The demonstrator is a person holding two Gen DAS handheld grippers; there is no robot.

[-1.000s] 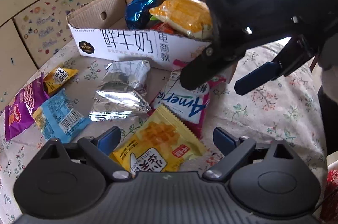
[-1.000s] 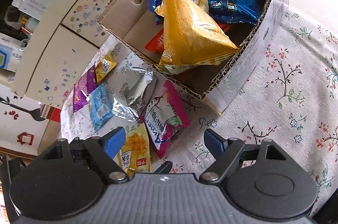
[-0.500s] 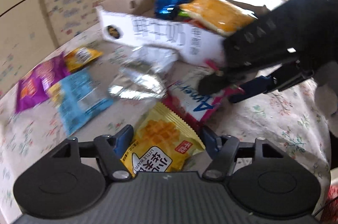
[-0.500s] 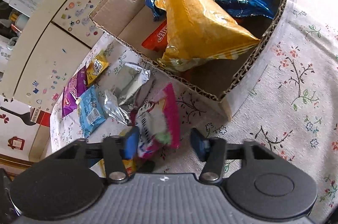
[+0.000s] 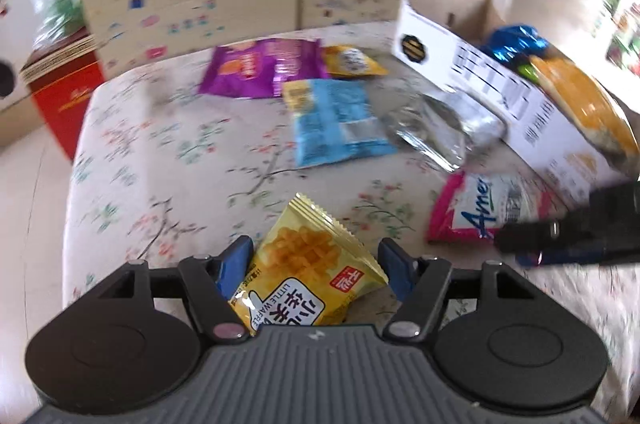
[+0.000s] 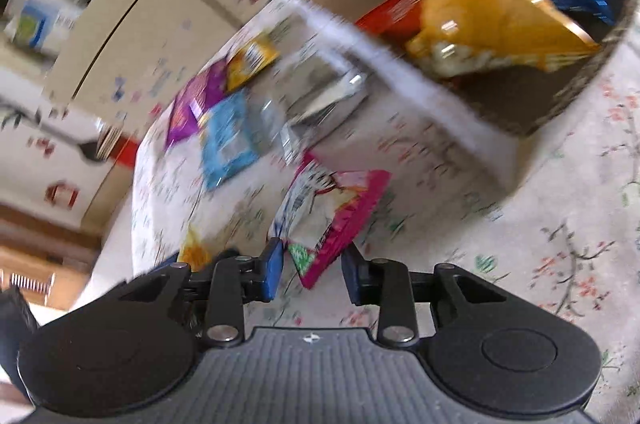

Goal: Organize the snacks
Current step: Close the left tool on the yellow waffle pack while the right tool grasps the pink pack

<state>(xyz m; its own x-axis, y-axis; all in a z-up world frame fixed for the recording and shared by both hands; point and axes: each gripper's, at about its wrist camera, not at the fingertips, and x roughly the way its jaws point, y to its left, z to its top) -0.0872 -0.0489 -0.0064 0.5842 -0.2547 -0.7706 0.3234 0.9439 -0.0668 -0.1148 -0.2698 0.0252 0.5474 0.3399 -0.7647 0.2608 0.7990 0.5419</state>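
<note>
**Both grippers on packets beside the box**

Left wrist view: the left gripper (image 5: pixel 316 270) had its fingers straddling the yellow waffle packet (image 5: pixel 308 268), easing slightly apart, the right pad seemingly clear of the wrapper. A second earlier they stood much wider. The cardboard box (image 5: pixel 516 104) sat far right on the desk (image 5: pixel 160 144).

Right wrist view: the right gripper (image 6: pixel 310 272) was closing on the pink packet's (image 6: pixel 332 216) corner, where earlier its fingers were wide and empty, likely to lift it into the box.
</note>
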